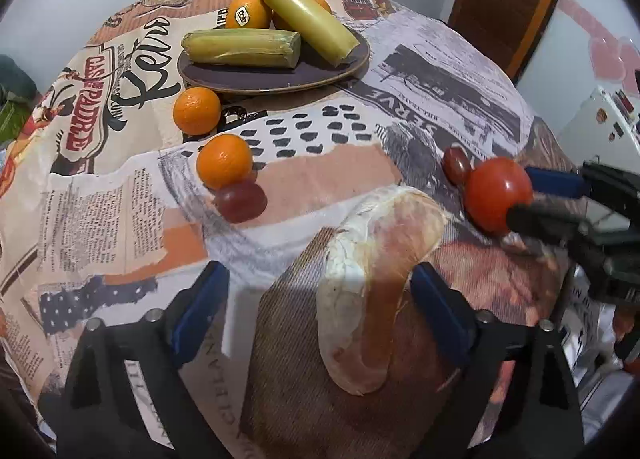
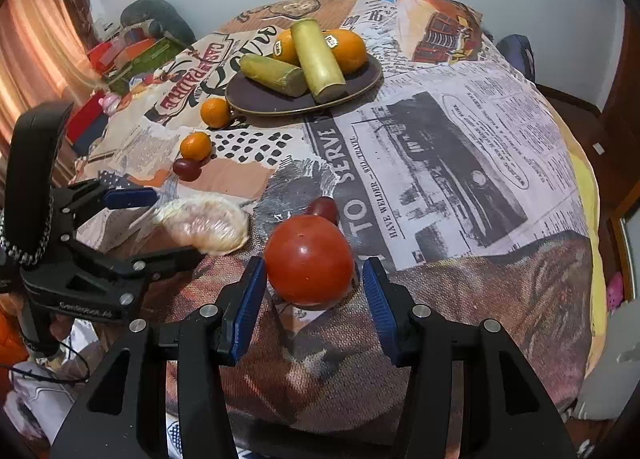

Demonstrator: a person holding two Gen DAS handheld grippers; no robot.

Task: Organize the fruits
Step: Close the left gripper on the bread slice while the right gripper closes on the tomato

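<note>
While the dark plate [image 2: 368, 79] at the far side of the bench [image 2: 460, 163] already carries two large oranges [image 2: 348, 49] and two yellow-green wrapped cylinders [image 2: 318, 59], most of the fruit is not yet gathered. Two small oranges [image 1: 196, 110] lie on the patterned cloth near the plate's rim, each with open cloth around it except that the nearer one touches a dark red grape [image 1: 241, 201]. A second grape [image 1: 456, 165] sits just behind the red tomato [image 2: 309, 261].

The right tool [image 2: 314, 291] is spread wide with its blue pads on either side of the tomato, apparently not pressing it (the tomato seems to rest on the cloth). The left tool [image 1: 316, 291] is likewise wide open, straddling a plastic-wrapped citrus wedge [image 1: 372, 279], gripping nothing.

By my reading, the job is well under halfway: tomato, wedge, small oranges and grapes all remain to be placed.
</note>
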